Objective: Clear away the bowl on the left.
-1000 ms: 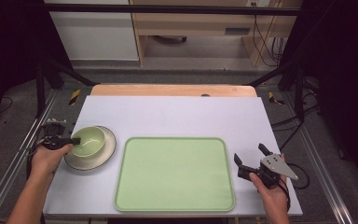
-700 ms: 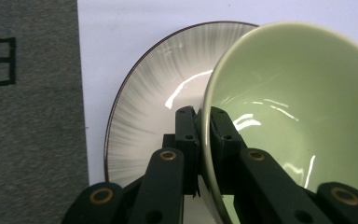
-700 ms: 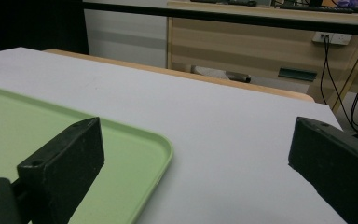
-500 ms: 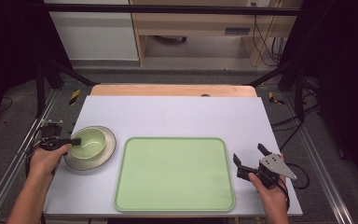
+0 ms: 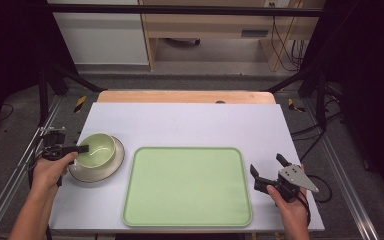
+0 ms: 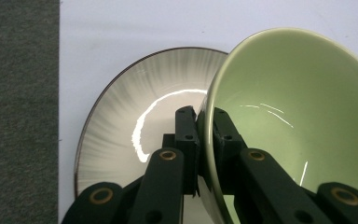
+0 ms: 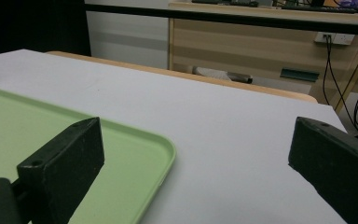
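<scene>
Jaws of my left gripper point(image 6: 204, 122) pinched the green bowl's point(image 5: 96, 149) rim, tilting it above the plate point(image 5: 98, 170) left of the tray point(image 5: 187, 186). Right gripper point(image 5: 270, 172) gaped wide, beside the tray. Next, I judged, carry it trayward.

Bowl point(image 5: 96, 148) on plate point(image 5: 107, 170), left of tray point(image 5: 187, 186).

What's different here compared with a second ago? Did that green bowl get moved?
The green bowl looks tipped and slightly lifted off the plate now; a second ago it sat level in the plate's middle. The left gripper is clamped on the bowl's rim, as before. The green tray and the right gripper, open beside the tray, have barely moved.
</scene>
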The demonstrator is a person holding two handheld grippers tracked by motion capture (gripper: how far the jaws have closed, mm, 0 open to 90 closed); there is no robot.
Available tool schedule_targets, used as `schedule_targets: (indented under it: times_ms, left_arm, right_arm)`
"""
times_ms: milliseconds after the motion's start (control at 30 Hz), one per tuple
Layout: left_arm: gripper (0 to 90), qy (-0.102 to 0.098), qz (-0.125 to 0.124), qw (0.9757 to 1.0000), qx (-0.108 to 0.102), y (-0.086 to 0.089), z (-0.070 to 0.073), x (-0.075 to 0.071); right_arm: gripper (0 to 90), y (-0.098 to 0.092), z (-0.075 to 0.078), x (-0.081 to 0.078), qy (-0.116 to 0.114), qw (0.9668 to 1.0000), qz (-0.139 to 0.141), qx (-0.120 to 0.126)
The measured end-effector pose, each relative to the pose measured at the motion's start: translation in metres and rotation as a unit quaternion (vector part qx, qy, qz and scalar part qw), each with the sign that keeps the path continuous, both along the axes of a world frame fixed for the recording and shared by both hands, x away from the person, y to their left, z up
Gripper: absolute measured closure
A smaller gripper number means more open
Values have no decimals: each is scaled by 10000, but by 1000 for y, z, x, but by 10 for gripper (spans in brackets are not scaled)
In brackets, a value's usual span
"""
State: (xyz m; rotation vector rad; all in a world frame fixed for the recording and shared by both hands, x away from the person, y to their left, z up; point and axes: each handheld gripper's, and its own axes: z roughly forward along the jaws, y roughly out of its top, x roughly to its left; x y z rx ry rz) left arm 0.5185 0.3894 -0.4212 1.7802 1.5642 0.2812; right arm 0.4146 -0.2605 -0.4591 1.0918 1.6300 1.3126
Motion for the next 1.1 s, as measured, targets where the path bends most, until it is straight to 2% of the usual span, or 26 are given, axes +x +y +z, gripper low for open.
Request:
schedule_targets:
  times_ms: [167,433,700,833,1100]
  left_arm:
    - [835,-51,-82,9999,30,-9,5,0]
    - [835,-199,-341,9991,-157,-34,11,1]
    - [835,-249,-508,9983,-164,-49,13,1]
    - [835,-325,-553,9976,-257,-57,13,-2]
    - [835,-390,-744,9960,-310,-75,14,-4]
  right_arm:
    - [35,0,0,0,0,10000,2,7]
    - [35,0,0,0,-14,10000,11,12]
    - [35,-1,0,0,-21,10000,12,16]
    - [35,-1,0,0,-3,10000,0,23]
    - [35,-1,0,0,-21,10000,22,13]
